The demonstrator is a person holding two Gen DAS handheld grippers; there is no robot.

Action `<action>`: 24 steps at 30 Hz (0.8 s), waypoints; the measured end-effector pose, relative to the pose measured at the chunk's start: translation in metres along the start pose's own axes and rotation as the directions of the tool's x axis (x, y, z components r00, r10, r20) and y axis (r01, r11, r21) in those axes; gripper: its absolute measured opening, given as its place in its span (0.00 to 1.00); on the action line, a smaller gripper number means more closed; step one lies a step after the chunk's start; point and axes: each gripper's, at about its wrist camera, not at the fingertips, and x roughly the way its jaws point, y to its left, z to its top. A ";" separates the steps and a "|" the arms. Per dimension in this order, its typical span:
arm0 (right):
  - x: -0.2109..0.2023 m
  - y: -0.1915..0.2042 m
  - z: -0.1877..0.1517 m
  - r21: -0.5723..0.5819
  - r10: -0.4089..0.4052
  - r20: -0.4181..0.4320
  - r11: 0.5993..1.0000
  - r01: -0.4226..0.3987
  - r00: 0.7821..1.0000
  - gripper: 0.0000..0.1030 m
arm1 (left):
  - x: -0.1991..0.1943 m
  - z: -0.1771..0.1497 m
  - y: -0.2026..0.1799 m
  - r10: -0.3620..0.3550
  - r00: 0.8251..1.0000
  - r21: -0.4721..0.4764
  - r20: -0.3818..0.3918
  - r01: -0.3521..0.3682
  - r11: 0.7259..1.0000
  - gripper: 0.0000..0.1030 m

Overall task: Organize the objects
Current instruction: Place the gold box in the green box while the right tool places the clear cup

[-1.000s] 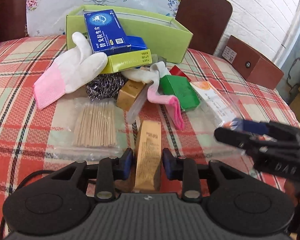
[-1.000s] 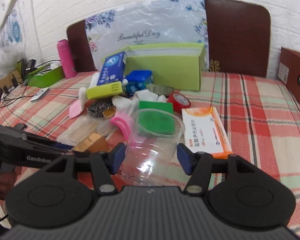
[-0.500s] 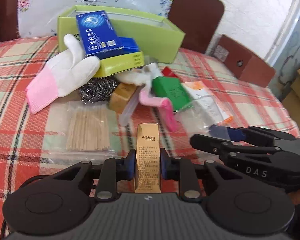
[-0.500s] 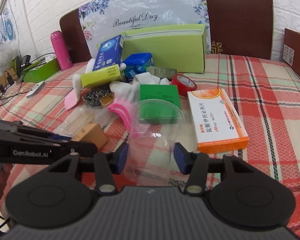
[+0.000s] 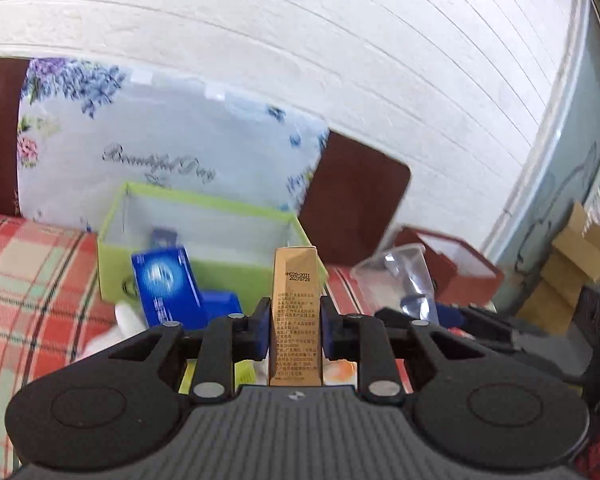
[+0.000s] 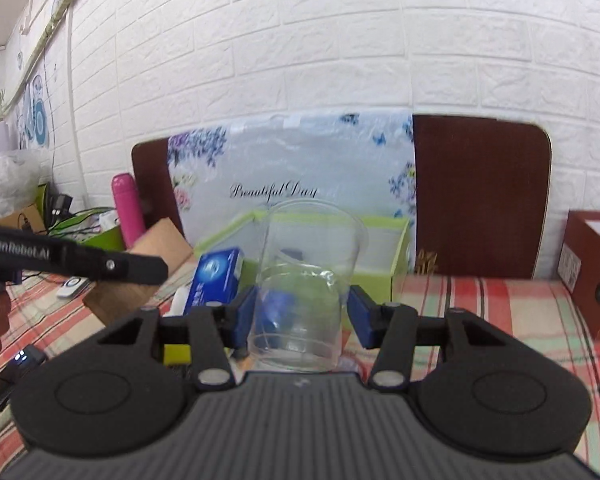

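My left gripper (image 5: pixel 294 330) is shut on a tall gold box (image 5: pixel 295 304) and holds it upright above the table, in front of the open lime-green box (image 5: pixel 204 240). My right gripper (image 6: pixel 302 320) is shut on a clear plastic cup (image 6: pixel 304 280), lifted and facing the same green box (image 6: pixel 380 264). A blue carton (image 5: pixel 166 286) leans at the green box's front; it also shows in the right wrist view (image 6: pixel 216 280). The cup and right gripper appear at the right of the left wrist view (image 5: pixel 404 280).
A floral "Beautiful Day" panel (image 6: pixel 292 176) and brown chair backs (image 6: pixel 480 196) stand behind the green box. A brown box (image 6: pixel 596 268) sits at the table's right. A pink bottle (image 6: pixel 126 208) and cables lie far left. The plaid tablecloth (image 6: pixel 480 304) covers the table.
Both grippers have lifted off the table with their objects and tilted up toward the green box; the pile of items has dropped mostly out of view.
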 end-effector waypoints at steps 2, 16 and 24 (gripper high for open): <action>0.017 -0.006 0.008 -0.006 -0.026 0.007 1.000 0.026 1.000 0.48 | 0.014 0.013 0.002 -0.002 1.000 -0.023 0.007 0.002 1.000 0.24; 0.149 -0.036 0.032 0.005 -0.090 -0.069 0.996 0.091 0.994 0.48 | 0.147 0.068 0.040 0.152 0.983 -0.063 -0.103 -0.159 0.985 0.24; 0.200 -0.034 0.022 -0.037 -0.116 -0.138 0.993 0.112 0.984 0.52 | 0.186 0.070 0.060 0.195 0.972 -0.067 -0.129 -0.204 0.977 0.27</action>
